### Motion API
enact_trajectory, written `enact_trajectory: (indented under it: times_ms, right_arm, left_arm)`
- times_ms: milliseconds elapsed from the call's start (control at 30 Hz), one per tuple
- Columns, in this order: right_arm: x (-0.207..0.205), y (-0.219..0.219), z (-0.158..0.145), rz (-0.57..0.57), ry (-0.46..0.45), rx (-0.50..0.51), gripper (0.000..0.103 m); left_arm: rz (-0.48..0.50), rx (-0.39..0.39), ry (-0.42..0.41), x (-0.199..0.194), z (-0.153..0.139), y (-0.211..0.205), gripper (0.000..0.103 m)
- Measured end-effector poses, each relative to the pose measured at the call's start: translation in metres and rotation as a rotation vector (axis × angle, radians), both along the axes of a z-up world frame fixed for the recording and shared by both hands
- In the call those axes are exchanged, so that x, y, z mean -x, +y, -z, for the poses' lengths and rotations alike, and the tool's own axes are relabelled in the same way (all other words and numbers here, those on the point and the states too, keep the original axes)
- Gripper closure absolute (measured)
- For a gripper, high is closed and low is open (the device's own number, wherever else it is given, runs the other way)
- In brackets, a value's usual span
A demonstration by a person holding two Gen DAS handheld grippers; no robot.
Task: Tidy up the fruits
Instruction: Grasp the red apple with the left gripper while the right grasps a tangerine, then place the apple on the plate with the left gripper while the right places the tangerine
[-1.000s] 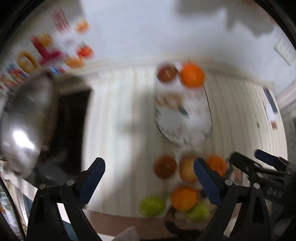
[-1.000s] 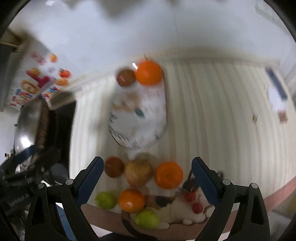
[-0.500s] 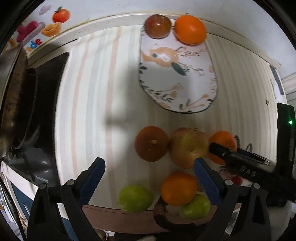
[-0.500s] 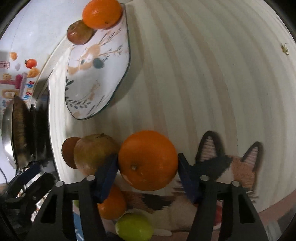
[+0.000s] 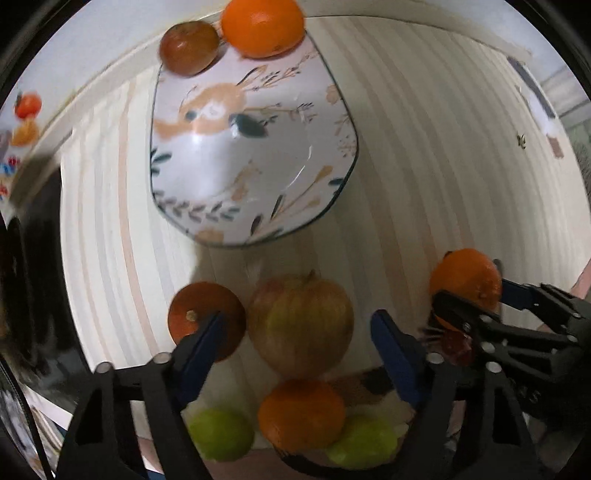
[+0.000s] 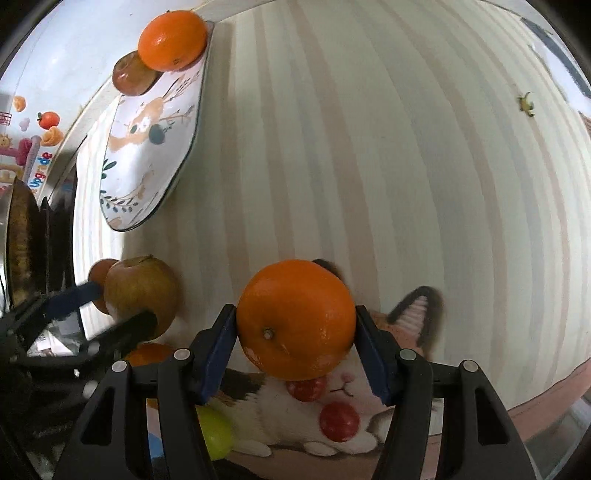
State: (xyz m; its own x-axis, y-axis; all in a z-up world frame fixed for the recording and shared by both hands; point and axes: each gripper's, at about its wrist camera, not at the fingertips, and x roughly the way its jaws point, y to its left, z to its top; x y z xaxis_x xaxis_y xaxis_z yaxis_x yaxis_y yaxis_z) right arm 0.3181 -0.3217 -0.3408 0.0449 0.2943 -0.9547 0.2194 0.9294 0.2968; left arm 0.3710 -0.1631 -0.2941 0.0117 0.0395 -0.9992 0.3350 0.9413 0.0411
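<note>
A yellow-red apple (image 5: 301, 325) lies on the striped tabletop between the blue fingers of my left gripper (image 5: 297, 332). Its jaws are closing, with a small gap still showing on each side of the apple. My right gripper (image 6: 295, 332) is shut on an orange (image 6: 295, 319), held just above a cat-print mat (image 6: 410, 325). The floral oval plate (image 5: 258, 166) lies farther back and carries another orange (image 5: 262, 26) and a brown-red fruit (image 5: 188, 46) at its far end.
Beside the apple sit a brown-red fruit (image 5: 199, 314), one more orange (image 5: 301, 413) and two green limes (image 5: 219, 434). Two cherry tomatoes (image 6: 339, 421) rest on the mat. A dark stove with a pan (image 6: 22, 236) stands at the left. The table edge runs close behind the mat.
My left gripper has dropped towards the apple and its jaws have narrowed around it. My right gripper closed on the orange a moment ago and still holds it.
</note>
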Motion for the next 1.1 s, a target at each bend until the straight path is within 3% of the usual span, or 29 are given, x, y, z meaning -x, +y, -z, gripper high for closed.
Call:
enact_trajectory:
  times_ms: [133, 233, 500, 633, 933, 1100]
  right_arm:
    - [-0.004, -0.009, 0.001, 0.0, 0.009, -0.006, 0.038]
    - [-0.005, -0.013, -0.001, -0.013, 0.01, 0.006, 0.038]
    - [-0.003, -0.021, -0.001, -0.001, 0.011, -0.012, 0.037]
    - [-0.007, -0.02, 0.006, 0.001, 0.055, -0.01, 0.037]
    - [-0.008, -0.023, 0.008, 0.023, 0.036, -0.006, 0.037]
    - [-0.007, -0.022, 0.001, 0.045, 0.031, -0.015, 0.038]
  left_arm:
    - [0.06, -0.102, 0.033, -0.006, 0.019, -0.014, 0.038]
    - [0.053, -0.128, 0.022, -0.009, 0.026, -0.011, 0.038]
    - [-0.047, -0.045, 0.033, -0.017, 0.025, 0.014, 0.04]
    - [-0.086, -0.014, 0.047, -0.013, 0.025, 0.029, 0.041]
    - [-0.084, -0.021, 0.038, -0.009, 0.023, 0.038, 0.04]
    - [-0.088, 0.014, 0.047, -0.014, 0.018, 0.035, 0.041]
